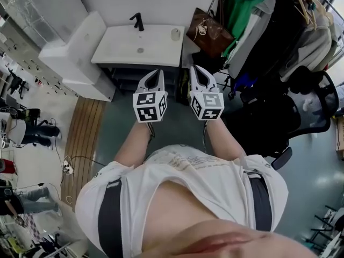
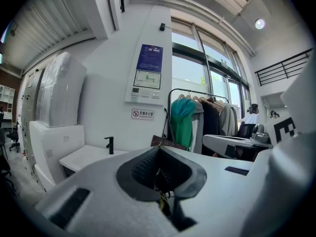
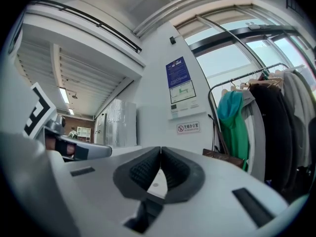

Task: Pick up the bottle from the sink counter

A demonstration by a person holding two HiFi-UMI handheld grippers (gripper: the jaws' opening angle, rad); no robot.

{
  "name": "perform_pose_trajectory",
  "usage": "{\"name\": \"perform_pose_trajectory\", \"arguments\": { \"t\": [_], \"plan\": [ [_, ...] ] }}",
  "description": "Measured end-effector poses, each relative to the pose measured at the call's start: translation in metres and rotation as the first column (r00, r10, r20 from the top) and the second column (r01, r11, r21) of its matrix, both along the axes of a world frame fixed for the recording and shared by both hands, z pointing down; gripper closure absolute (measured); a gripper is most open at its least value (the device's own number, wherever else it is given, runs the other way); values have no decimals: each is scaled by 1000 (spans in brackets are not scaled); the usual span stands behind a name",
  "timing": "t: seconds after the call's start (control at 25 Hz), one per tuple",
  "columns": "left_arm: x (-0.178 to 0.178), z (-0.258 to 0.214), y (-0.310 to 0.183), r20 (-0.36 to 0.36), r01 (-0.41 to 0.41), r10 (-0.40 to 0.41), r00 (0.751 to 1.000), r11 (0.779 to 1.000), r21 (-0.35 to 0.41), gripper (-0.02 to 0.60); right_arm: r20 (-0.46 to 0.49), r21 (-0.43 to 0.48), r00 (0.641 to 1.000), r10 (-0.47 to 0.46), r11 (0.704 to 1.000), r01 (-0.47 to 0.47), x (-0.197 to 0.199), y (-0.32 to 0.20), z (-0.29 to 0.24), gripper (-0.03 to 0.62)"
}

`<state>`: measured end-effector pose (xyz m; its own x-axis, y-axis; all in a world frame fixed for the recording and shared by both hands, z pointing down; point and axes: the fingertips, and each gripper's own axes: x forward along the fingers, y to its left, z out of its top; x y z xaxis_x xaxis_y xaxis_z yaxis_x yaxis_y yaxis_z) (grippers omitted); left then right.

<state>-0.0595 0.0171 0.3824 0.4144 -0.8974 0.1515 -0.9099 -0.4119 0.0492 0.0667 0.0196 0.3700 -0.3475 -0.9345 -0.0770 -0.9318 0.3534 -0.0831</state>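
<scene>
Grey flooring separates the person from a white sink worktop (image 1: 115, 47) set against a pale wall, with a black tap (image 1: 138, 21) at its back edge. Ahead of both grippers and well apart from them, the small pale cylindrical bottle (image 1: 175, 34) stands upright near the worktop's back right corner, untouched. It is on a line roughly between the two grippers. A brown leather handbag (image 1: 208, 32) hangs beyond the right gripper (image 1: 196, 70), just past the worktop's end, beside a rack of hanging clothes (image 1: 252, 15). The left gripper (image 1: 155, 75) is closed and empty, its ribbed pads meeting at the tips. The right gripper is likewise closed on nothing. Both are held level at waist height and side by side, pointing toward the worktop. This looks like a carrying posture for walking up, since the bottle is out of reach. Either gripper would need to open before closing around the bottle.
</scene>
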Motion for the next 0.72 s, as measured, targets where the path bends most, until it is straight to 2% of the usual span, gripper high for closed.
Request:
{"name": "perform_pose_trajectory", "arguments": {
  "t": [0.32,0.72],
  "plan": [
    [32,9,-8,16,3,-3,1000,1000,-8,560,5,2,1000,-31,1000,31,25,-12,6,568],
    [23,19,-60,16,15,-15,1000,1000,-6,560,-18,19,998,-68,997,68,9,-60,9,568]
  ]
}}
